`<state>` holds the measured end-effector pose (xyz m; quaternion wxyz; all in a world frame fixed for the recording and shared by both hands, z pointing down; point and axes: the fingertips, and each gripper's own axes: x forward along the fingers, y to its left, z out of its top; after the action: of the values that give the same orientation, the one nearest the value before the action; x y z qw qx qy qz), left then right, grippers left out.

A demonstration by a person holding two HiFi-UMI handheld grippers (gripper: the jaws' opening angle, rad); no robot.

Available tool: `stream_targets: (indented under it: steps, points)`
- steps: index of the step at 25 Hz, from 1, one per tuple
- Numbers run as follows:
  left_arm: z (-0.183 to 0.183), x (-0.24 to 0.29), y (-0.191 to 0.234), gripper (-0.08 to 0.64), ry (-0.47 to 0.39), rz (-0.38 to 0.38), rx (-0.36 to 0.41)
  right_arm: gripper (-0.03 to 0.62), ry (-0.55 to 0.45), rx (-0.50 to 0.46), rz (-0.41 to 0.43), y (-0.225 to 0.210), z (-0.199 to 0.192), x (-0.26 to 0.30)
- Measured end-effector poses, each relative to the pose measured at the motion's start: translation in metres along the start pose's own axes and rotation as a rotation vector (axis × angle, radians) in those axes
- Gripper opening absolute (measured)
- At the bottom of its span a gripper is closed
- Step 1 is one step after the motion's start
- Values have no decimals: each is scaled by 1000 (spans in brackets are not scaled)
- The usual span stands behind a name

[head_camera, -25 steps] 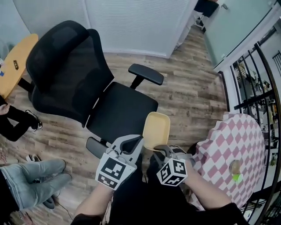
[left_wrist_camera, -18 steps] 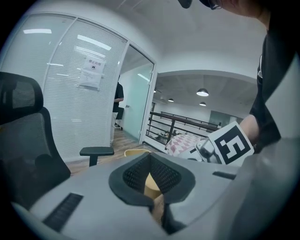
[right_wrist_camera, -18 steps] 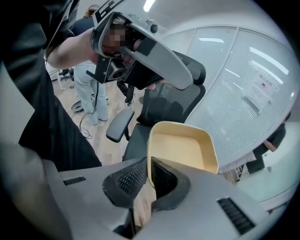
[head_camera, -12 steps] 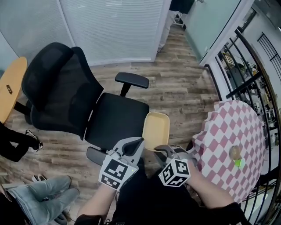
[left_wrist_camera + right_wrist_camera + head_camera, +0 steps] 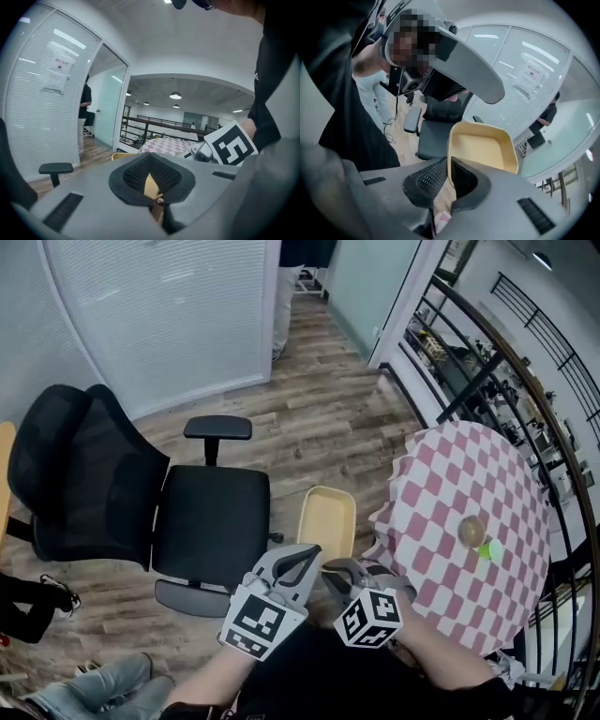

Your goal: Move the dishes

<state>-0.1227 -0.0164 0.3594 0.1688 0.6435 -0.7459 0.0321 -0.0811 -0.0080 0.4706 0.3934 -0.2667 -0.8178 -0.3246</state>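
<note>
Room: wood floor (image 5: pixel 356 418), white blind wall (image 5: pixel 159 315), black railing (image 5: pixel 469 385) on the right.
Chair: one black office chair (image 5: pixel 211 521), to the left of the dish.
Table: one round table (image 5: pixel 441 484) with a pink and white checked cloth, to the right of the dish. Railing bars cross its right side.
On the table: two small things just beside each other, a round brown one (image 5: pixel 471 531) and a green one (image 5: pixel 486 549). They are too small to tell what they are.
Dish: one yellow dish (image 5: pixel 326 519), held up over the floor between the chair and the table.
Left gripper (image 5: pixel 302 559) (image 5: pixel 151 180): one. It is squeezed onto a thin yellow bit of the dish; its own view shows little more than that bit.
Right gripper (image 5: pixel 336 568) (image 5: pixel 446 180): one. It pinches the dish rim, with one jaw inside and one outside.
Hidden: in the head view both grippers cover the near edge of the dish.
Other person: legs in jeans (image 5: pixel 89 688) at the bottom left, cut off by the picture edge.
</note>
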Motion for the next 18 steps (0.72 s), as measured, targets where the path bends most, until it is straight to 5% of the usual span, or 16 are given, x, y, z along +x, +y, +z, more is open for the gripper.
stream_targets:
  steps: [18]
  points:
    - [9, 111, -332, 5, 73, -478, 212, 34, 109, 465, -298, 98, -235, -203]
